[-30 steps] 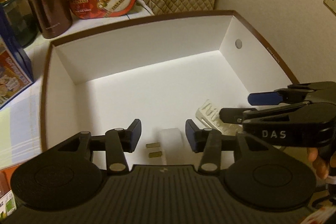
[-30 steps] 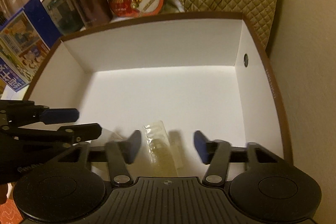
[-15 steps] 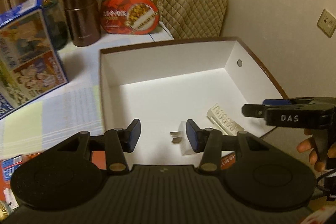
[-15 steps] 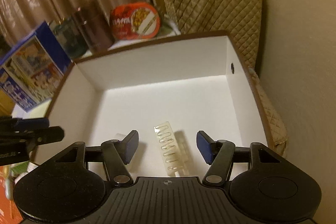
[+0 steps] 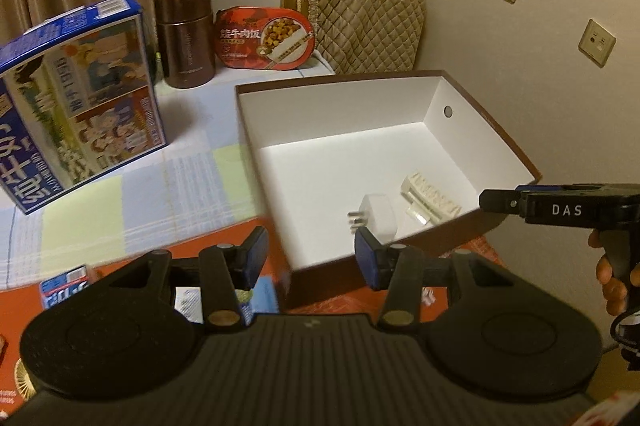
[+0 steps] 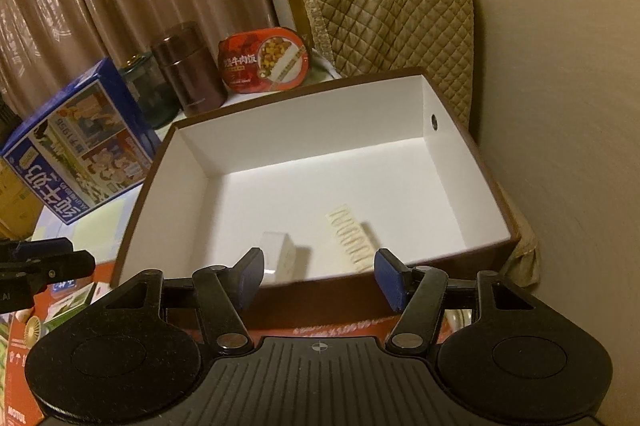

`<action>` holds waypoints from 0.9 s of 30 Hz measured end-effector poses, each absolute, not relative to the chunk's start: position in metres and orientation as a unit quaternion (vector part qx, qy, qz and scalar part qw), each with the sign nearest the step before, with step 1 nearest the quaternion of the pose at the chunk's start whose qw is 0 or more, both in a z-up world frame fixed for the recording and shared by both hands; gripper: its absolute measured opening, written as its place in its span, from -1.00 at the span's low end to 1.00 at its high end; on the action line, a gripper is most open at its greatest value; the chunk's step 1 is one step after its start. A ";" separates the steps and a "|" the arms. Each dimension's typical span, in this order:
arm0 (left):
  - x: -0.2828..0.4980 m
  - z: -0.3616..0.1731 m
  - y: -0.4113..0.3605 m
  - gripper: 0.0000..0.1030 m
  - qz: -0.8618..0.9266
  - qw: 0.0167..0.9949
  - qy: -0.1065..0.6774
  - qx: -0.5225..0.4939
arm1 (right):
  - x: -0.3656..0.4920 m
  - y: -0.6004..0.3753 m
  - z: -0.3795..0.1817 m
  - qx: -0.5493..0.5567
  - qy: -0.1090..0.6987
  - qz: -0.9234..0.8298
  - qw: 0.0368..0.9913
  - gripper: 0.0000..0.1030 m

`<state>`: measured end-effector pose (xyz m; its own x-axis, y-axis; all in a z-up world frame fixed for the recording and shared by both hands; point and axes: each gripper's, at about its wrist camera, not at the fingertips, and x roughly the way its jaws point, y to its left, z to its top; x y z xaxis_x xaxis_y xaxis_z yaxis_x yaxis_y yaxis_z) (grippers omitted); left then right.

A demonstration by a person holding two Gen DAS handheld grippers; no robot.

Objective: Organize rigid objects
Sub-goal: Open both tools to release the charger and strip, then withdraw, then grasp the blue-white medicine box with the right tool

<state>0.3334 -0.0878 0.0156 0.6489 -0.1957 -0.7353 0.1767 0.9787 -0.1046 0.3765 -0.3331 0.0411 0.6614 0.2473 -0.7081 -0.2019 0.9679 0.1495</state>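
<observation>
A shallow cardboard box, brown outside and white inside (image 5: 486, 124), sits on the worktop (image 5: 132, 194), which is covered by a pale checked cloth. Two things lie on the box floor near its front wall: a white plug-in charger block with two metal prongs (image 5: 378, 214) and, just beside it on the right, a cream ribbed plastic piece (image 5: 430, 192). They lie close together but apart.

The left gripper (image 5: 308, 256) hangs over the box's front left corner with its blue-padded jaws parted and nothing between them. The right gripper (image 6: 318, 276) hangs above the front wall, jaws likewise spread and empty; in its view the front wall partly hides the charger block.

Behind the box stand a red oval ready-meal tub (image 5: 266, 38) and a dark brown metal flask (image 5: 184, 34). A blue printed carton (image 5: 80, 98) stands left of the box, and a quilted beige cover (image 5: 362, 20) is draped against the wall. Small packets lie on a red surface (image 5: 124, 252) before the box, blurred beyond telling.
</observation>
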 end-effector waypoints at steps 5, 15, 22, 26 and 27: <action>0.311 0.019 -0.067 -0.16 -0.099 0.910 0.402 -0.015 | 0.357 -0.316 0.038 0.027 0.396 0.127 0.909 0.13; 0.274 0.017 -0.022 -0.15 -0.062 0.910 0.410 -0.026 | 0.327 -0.273 0.024 0.016 0.414 0.170 0.894 0.13; 0.250 0.010 0.006 -0.15 -0.032 0.907 0.419 -0.033 | 0.317 -0.246 0.012 0.003 0.428 0.204 0.880 0.13; 0.238 0.000 0.024 -0.15 -0.012 0.902 0.431 -0.041 | 0.313 -0.231 0.003 -0.004 0.438 0.218 0.872 0.13; 0.236 -0.002 0.028 -0.15 -0.007 0.900 0.434 -0.043 | 0.312 -0.228 0.000 -0.005 0.442 0.221 0.870 0.13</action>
<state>0.2357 0.0277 -0.0023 0.6240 -0.0500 -0.7798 -0.0247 0.9962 -0.0836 0.3124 -0.2283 0.0003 0.5122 0.3790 -0.7707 -0.3884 0.9026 0.1857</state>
